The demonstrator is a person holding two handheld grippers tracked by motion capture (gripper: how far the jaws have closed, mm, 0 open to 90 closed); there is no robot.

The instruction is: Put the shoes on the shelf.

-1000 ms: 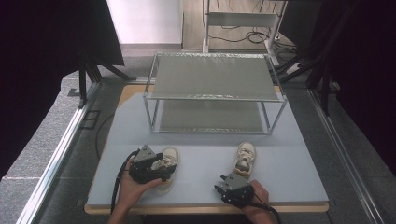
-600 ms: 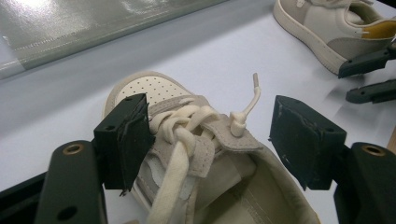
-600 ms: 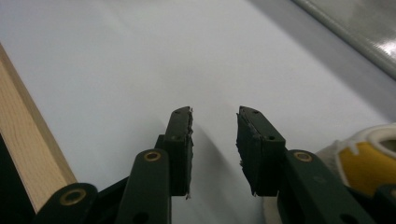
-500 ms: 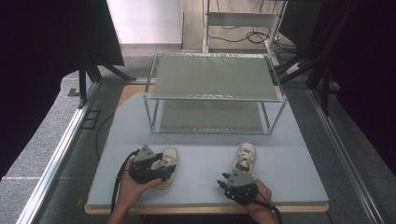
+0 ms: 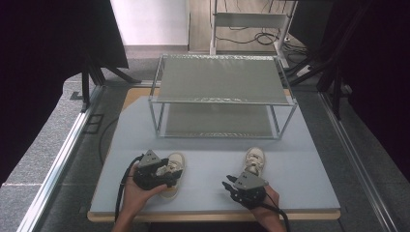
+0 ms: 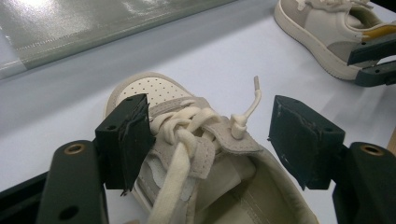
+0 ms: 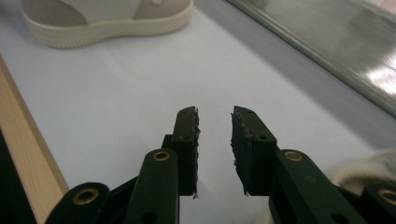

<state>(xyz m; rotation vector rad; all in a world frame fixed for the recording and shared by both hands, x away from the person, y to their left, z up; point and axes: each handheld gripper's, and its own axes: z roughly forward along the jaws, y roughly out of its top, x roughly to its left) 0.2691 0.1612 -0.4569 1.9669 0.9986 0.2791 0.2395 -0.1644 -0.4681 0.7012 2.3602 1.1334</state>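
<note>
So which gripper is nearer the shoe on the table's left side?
Left. The left gripper straddles the left shoe, jaws open around its laces; the right gripper sits apart, beside the right shoe.

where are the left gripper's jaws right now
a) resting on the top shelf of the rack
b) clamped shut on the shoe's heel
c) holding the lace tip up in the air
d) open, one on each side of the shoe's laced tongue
d: in the left gripper view the left gripper has its jaws spread wide, one on each side of the shoe over its laces, with a clear gap on the right side and nothing pinched.
</note>
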